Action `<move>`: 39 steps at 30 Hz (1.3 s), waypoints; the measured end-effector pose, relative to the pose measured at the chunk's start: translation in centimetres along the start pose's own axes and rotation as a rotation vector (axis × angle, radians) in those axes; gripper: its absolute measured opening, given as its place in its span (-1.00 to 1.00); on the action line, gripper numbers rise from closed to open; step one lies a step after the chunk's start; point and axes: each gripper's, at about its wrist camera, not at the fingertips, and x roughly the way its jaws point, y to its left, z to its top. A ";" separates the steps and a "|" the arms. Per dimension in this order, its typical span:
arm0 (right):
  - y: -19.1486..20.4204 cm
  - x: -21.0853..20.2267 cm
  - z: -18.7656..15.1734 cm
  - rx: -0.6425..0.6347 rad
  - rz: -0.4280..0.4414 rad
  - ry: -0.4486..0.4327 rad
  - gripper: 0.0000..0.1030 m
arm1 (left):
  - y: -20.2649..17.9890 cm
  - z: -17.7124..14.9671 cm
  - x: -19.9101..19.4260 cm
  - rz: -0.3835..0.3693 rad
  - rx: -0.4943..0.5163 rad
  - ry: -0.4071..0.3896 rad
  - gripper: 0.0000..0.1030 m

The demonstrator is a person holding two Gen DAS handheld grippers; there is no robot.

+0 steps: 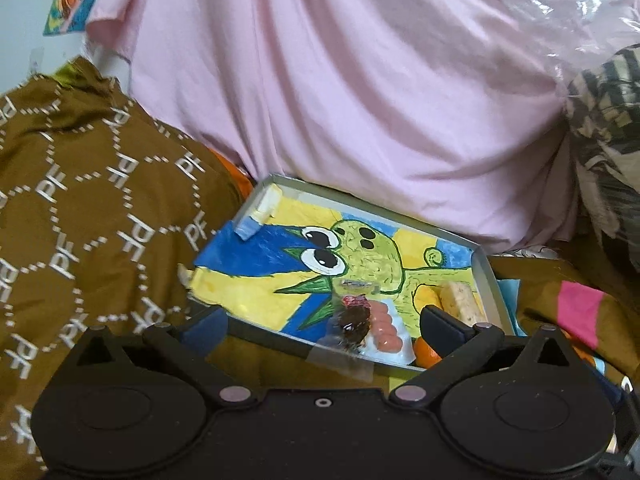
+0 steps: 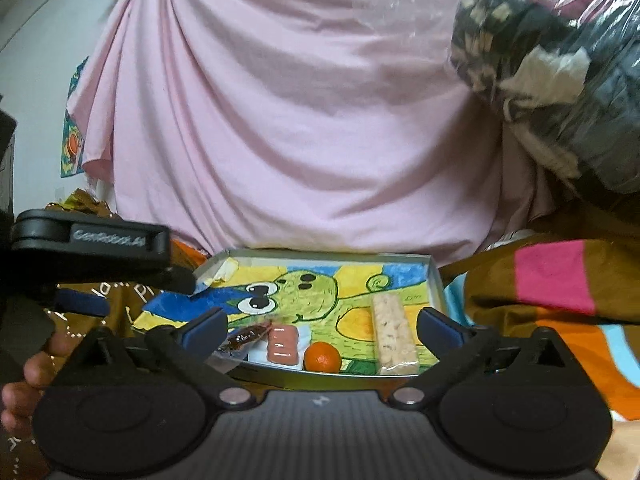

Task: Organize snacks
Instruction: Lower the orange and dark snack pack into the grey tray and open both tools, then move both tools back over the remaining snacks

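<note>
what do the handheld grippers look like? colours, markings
Both the left gripper and right gripper are matte black, with two round housings, silver pivot pins on linkage arms, and dark blue pads on the fingers. Seen from the right wrist view, the left gripper's side carries pale lettering, too blurred to read.

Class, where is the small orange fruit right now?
In the right wrist view, the orange fruit sits at the tray's near edge, between the pink sausages and cereal bar.

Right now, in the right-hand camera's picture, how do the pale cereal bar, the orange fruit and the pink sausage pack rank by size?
1. Cereal bar, clearly the longest.
2. Sausage pack.
3. Orange fruit, though it looks close in size to the sausage pack, so that order is unsure.
</note>
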 end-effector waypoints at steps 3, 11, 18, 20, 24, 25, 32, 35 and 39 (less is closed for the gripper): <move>0.3 -1.6 0.3 -0.008 0.003 -0.015 0.99 | 0.5 -0.3 -1.8 0.003 0.013 -0.012 0.98; 1.7 -5.9 -0.3 -0.032 0.029 -0.006 0.99 | 2.1 -2.0 -6.3 0.022 0.055 -0.016 0.98; 3.6 -9.0 -1.5 -0.053 0.062 0.032 0.99 | 4.4 -4.4 -9.2 0.050 0.086 0.014 0.98; 4.1 -9.6 -1.9 -0.052 0.072 0.049 0.99 | 5.2 -5.1 -9.8 0.059 0.093 0.026 0.98; 4.9 -10.6 -2.8 -0.061 0.095 0.105 0.99 | 6.6 -6.4 -10.4 0.062 0.107 0.053 0.98; 5.1 -10.9 -3.1 -0.071 0.098 0.124 0.99 | 6.9 -6.7 -10.5 0.061 0.111 0.060 0.98; 6.2 -11.3 -4.8 -0.077 0.128 0.268 0.99 | 8.6 -8.8 -10.7 0.055 0.129 0.112 0.98; 6.6 -10.9 -5.5 -0.093 0.140 0.323 0.99 | 9.0 -9.5 -10.5 0.049 0.160 0.133 0.98; 7.1 -9.9 -6.5 -0.126 0.137 0.385 0.99 | 9.4 -10.5 -10.3 0.031 0.207 0.162 0.98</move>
